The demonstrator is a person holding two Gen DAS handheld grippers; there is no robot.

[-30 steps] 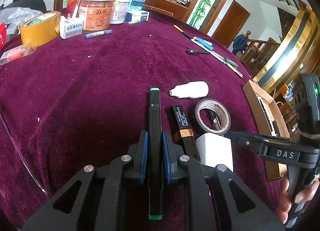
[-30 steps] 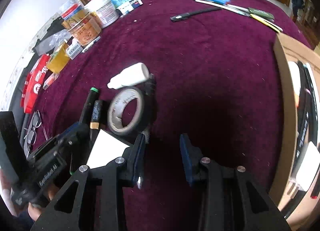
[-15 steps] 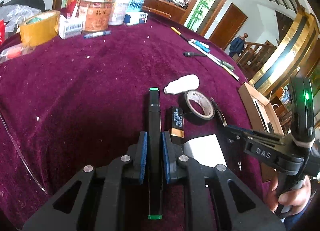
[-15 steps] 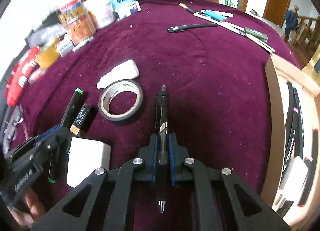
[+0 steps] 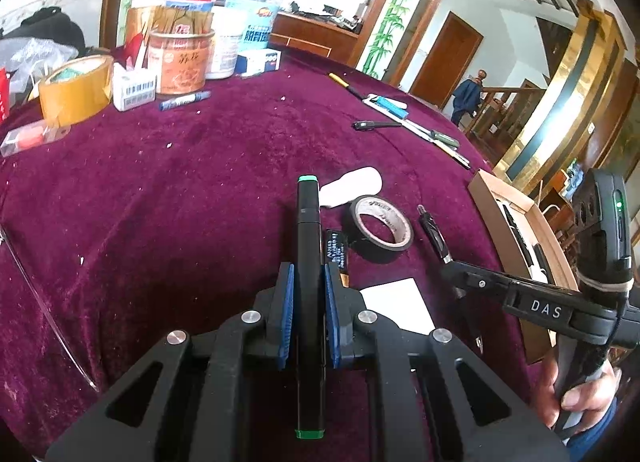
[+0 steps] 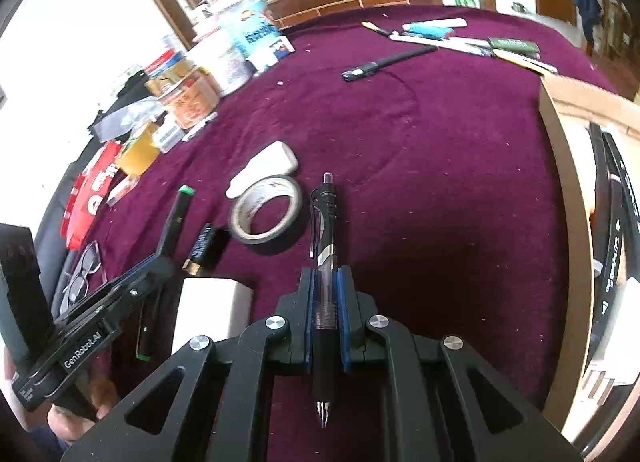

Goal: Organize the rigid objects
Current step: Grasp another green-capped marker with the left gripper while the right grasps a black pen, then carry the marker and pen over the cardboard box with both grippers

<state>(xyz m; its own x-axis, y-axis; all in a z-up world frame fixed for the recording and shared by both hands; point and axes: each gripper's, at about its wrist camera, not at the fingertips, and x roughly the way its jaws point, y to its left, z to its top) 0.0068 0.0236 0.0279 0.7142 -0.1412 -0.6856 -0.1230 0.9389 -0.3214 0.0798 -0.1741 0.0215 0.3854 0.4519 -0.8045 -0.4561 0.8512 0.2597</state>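
Observation:
My left gripper (image 5: 308, 282) is shut on a black marker with green ends (image 5: 308, 230), held above the maroon cloth (image 5: 180, 190). My right gripper (image 6: 326, 286) is shut on a black click pen (image 6: 326, 222), tip pointing back toward me. The pen also shows in the left wrist view (image 5: 434, 232). On the cloth lie a roll of black tape (image 6: 266, 208), a white bottle (image 6: 266, 166), a black-and-gold battery (image 6: 202, 248) and a white block (image 6: 208, 314). A cardboard box (image 6: 568, 190) holding pens stands at the right.
Cans, jars, a yellow tape roll (image 5: 74, 88) and small boxes crowd the far left. Pens and a black pen (image 6: 384, 62) lie at the far side. Glasses (image 6: 82, 274) and a red packet (image 6: 90, 194) sit at the left edge.
A second ago my right gripper was open beside the tape roll; it closed on the black pen and has lifted it. My left gripper has risen slightly with the marker.

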